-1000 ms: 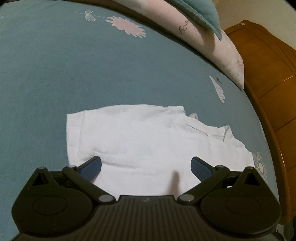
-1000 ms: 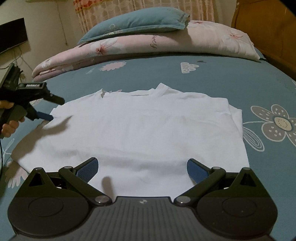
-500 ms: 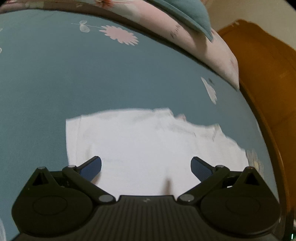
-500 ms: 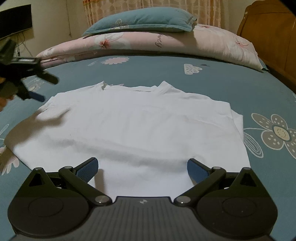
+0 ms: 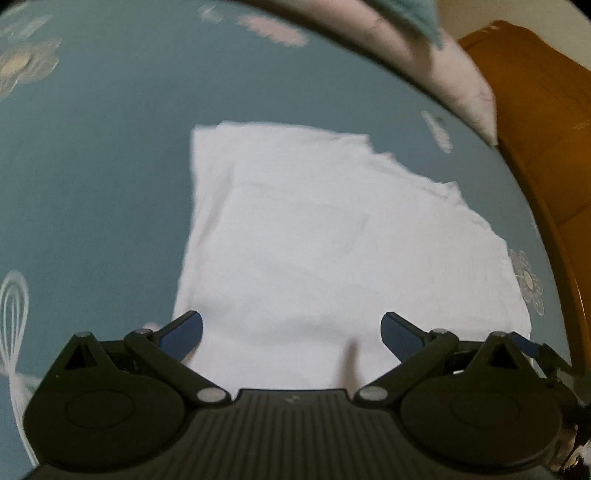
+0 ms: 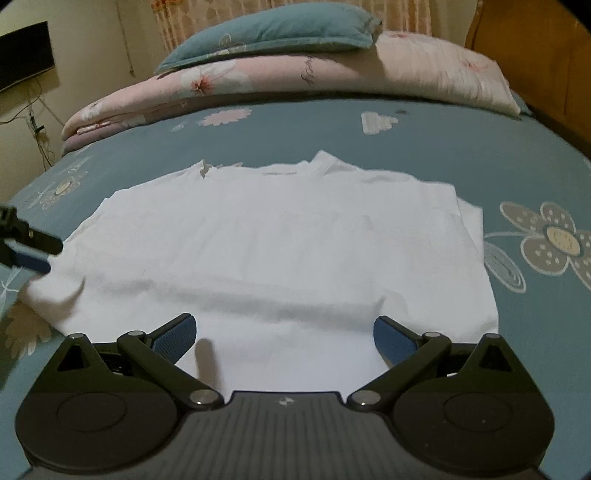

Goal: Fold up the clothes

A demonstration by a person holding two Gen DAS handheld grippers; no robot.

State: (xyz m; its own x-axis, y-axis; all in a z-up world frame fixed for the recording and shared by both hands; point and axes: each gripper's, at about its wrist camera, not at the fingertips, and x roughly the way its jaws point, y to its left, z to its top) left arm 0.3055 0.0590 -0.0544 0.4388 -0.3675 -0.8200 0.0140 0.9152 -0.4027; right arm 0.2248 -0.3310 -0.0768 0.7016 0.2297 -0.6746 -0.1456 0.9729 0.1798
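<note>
Teal flower-print bedsheet [image 6: 461, 147] carries a white cotton t-shirt [image 6: 280, 236], lying flat mid-bed with its collar toward the pink floral quilt [image 6: 332, 77] and teal pillow [image 6: 273, 33]. Sleeves look already tucked in, so this seems to be the pause before the next fold. Right gripper [image 6: 282, 334] is spread wide and empty over the hem; left gripper [image 5: 291, 330] is also spread wide and empty at the shirt's side edge. Next likely: lower, pinch the hem corners, carry them to the collar.
</note>
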